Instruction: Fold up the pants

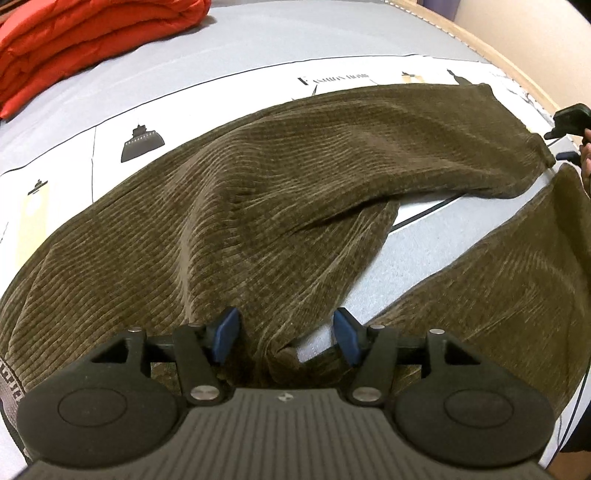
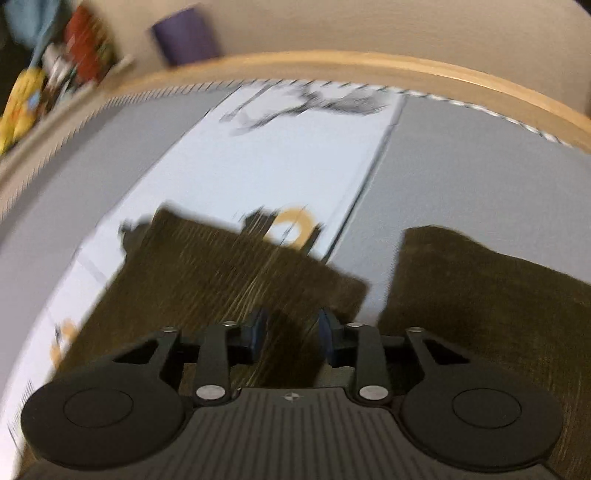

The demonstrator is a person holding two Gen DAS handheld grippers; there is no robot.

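Olive-brown corduroy pants [image 1: 258,192] lie spread on the bed. One leg runs to the upper right and the other leg [image 1: 517,277] lies apart at the right. My left gripper [image 1: 284,336] hovers low over the crotch area, open, with a raised fold of cloth between its blue pads [image 1: 227,332], which do not press it. In the blurred right wrist view, my right gripper [image 2: 291,330] stands open above the cuff end of one leg [image 2: 221,266]. The other leg's end [image 2: 480,295] lies to its right. The right gripper [image 1: 556,146] also shows at the left view's far right edge.
A folded red quilt [image 1: 85,40] lies at the back left of the bed. The grey sheet [image 1: 424,251] has a white printed band [image 1: 110,122]. A wooden bed frame [image 2: 332,62] bounds the far edge, with a purple container [image 2: 184,35] and clutter [image 2: 55,74] beyond.
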